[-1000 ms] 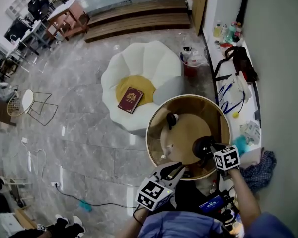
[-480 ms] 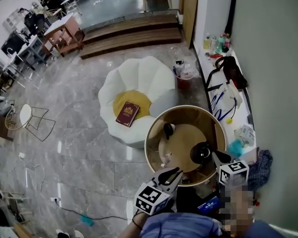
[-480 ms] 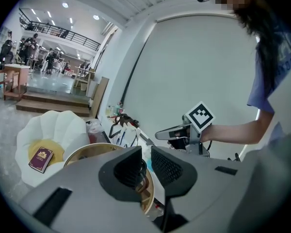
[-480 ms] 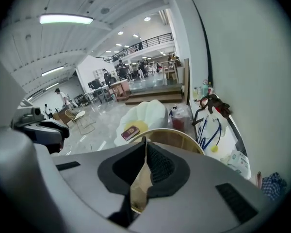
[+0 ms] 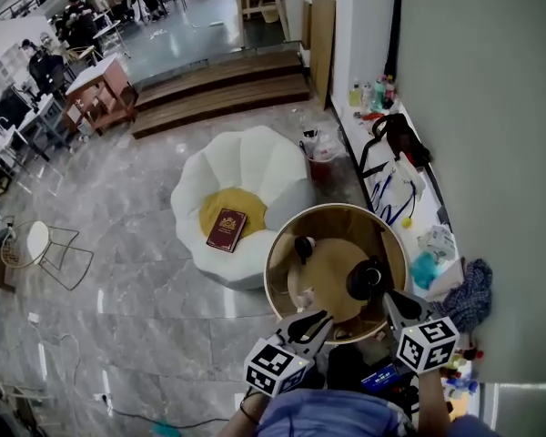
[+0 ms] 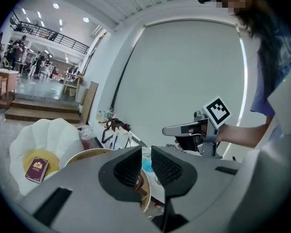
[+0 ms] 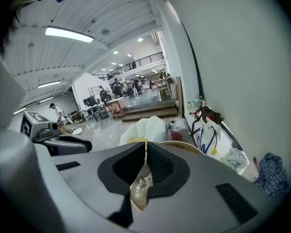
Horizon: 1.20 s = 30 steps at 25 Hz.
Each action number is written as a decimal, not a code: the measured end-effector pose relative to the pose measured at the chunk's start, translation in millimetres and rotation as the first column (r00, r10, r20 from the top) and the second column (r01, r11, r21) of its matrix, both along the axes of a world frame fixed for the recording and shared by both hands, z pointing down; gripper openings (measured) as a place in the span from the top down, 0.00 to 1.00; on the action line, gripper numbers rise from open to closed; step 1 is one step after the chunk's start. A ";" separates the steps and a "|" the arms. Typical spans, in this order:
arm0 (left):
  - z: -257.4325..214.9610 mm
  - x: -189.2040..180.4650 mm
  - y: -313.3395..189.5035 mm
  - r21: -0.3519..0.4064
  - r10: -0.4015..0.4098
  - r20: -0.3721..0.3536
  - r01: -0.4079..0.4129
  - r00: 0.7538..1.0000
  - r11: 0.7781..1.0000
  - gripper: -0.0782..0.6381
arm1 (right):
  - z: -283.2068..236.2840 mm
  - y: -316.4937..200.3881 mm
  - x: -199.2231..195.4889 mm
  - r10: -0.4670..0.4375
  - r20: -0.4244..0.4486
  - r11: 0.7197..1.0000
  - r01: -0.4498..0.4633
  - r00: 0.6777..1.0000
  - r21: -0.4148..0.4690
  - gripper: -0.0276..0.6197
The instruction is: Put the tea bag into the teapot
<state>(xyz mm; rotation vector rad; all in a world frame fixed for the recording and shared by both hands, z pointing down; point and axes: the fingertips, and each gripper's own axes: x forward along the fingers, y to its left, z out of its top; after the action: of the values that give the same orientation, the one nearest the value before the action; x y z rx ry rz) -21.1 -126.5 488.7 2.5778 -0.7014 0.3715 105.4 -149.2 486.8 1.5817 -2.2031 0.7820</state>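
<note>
The right gripper [image 7: 145,148] has its jaws closed on the tea bag [image 7: 139,188]; the pale, crinkled bag is pinched between the dark pads, and most of it hangs out behind them toward the camera. From the head view this gripper comes in at the near right edge of the round wooden table [image 5: 282,244], its tips just beside the black teapot [image 5: 369,279]; whether they touch it cannot be told, and the bag itself is too small to pick out from up there. The teapot stands on the right part of the table; a small dark cup [image 5: 303,247] stands well apart from it on the far left part, and a small white thing [image 5: 302,297] lies near the left rim.

The left gripper [image 6: 146,152] has its jaws a narrow gap apart with nothing between them; in the head view it points at the near edge of the table, to the left of the other gripper.

Beyond the table stands a white petal-shaped seat [image 5: 255,157] with a yellow cushion [image 5: 246,206]; a dark red book [image 5: 226,229] lies on the cushion. A white shelf [image 5: 409,212] runs along the wall at the right, with bottles at its far end.
</note>
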 end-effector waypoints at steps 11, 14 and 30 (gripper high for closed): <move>3.3 -24.6 50.9 -0.007 0.109 -0.033 -0.110 0.993 0.994 0.82 | -7.0 80.7 -27.7 0.137 -0.004 0.991 -0.137 0.991 -0.006 0.92; 8.7 -23.8 60.4 -0.021 0.131 -0.037 -0.132 0.991 0.991 0.82 | -7.6 91.6 -28.9 0.151 -0.015 0.989 -0.151 0.988 -0.009 0.92; -0.8 -5.7 85.6 0.003 0.120 -0.029 -0.120 0.992 0.993 0.82 | -6.6 129.7 -23.6 0.104 -0.020 0.994 -0.105 0.994 -0.018 0.92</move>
<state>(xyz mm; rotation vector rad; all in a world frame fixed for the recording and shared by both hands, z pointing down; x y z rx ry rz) -26.7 -40.9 487.8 2.6286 -0.5385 0.3702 81.8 -19.5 480.2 1.6994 -2.1072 0.8115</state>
